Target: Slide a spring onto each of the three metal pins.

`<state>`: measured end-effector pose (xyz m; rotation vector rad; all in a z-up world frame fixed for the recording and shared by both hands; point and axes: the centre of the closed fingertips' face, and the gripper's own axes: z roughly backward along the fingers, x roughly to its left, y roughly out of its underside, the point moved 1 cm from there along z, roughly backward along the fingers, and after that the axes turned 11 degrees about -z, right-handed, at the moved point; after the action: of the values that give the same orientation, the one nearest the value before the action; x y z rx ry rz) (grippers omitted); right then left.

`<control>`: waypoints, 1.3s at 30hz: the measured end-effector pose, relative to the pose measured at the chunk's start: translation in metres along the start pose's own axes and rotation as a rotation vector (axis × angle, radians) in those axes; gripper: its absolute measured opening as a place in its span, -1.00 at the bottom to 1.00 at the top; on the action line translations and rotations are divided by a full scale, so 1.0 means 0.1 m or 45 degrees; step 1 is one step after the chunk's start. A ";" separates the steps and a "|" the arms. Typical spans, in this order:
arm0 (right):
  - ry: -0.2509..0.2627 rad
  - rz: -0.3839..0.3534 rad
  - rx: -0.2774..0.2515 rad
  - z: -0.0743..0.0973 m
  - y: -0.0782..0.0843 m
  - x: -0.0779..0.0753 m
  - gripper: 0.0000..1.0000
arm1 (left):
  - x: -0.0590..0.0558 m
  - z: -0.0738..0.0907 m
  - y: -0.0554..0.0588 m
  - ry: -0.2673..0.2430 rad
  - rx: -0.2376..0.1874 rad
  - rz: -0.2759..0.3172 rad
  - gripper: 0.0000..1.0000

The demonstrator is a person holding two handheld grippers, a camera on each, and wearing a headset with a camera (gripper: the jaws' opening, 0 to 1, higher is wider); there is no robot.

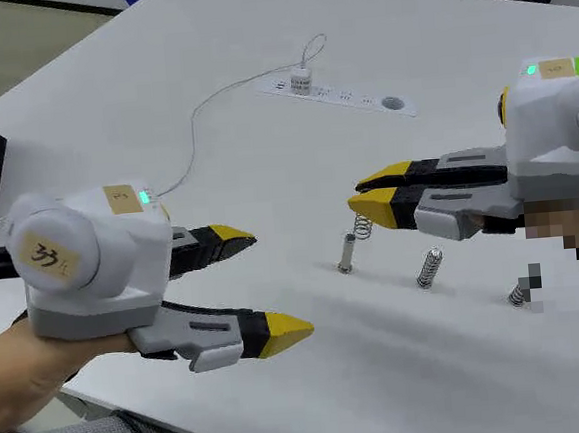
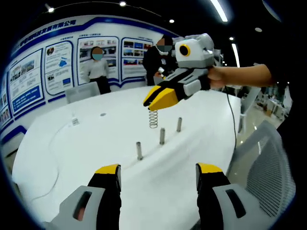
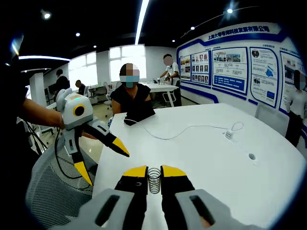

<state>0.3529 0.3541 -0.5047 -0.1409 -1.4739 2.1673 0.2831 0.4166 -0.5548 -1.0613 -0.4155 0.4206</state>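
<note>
White tabletop (image 1: 267, 188), broad, with rounded edges. Upright in a row toward near edge: left pin (image 1: 347, 254) bare; middle pin (image 1: 435, 253) sleeved by a spring (image 1: 429, 272); right pin (image 1: 519, 294) likewise coiled, half lost in blur. Toward far edge, flat socket strip (image 1: 345, 96), round hole (image 1: 392, 102) at its right end, small white plug (image 1: 301, 79) seated near its left end. Thin white cable (image 1: 195, 124) looped above plug, then trailing across toward left edge.
</note>
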 end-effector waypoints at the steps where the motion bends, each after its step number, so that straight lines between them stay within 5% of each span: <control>1: 0.009 0.000 -0.003 -0.01 0.00 -0.02 -0.80 | 0.00 0.00 0.01 -0.004 0.001 0.003 0.29; 10: 0.064 -0.039 -0.001 -0.14 0.03 -0.22 -0.80 | 0.10 0.04 0.10 -0.062 -0.012 0.064 0.40; 24: 0.116 -0.111 0.036 -0.35 0.27 -0.45 -0.80 | 0.11 0.05 0.27 -0.076 -0.009 0.131 0.41; 39: 0.145 -0.161 0.059 -0.46 0.41 -0.54 -0.80 | 0.08 0.02 0.32 -0.063 0.003 0.157 0.40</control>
<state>0.4019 0.3565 -0.5710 -0.1483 -1.3320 2.0556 0.2847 0.4361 -0.5814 -1.0790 -0.3947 0.5576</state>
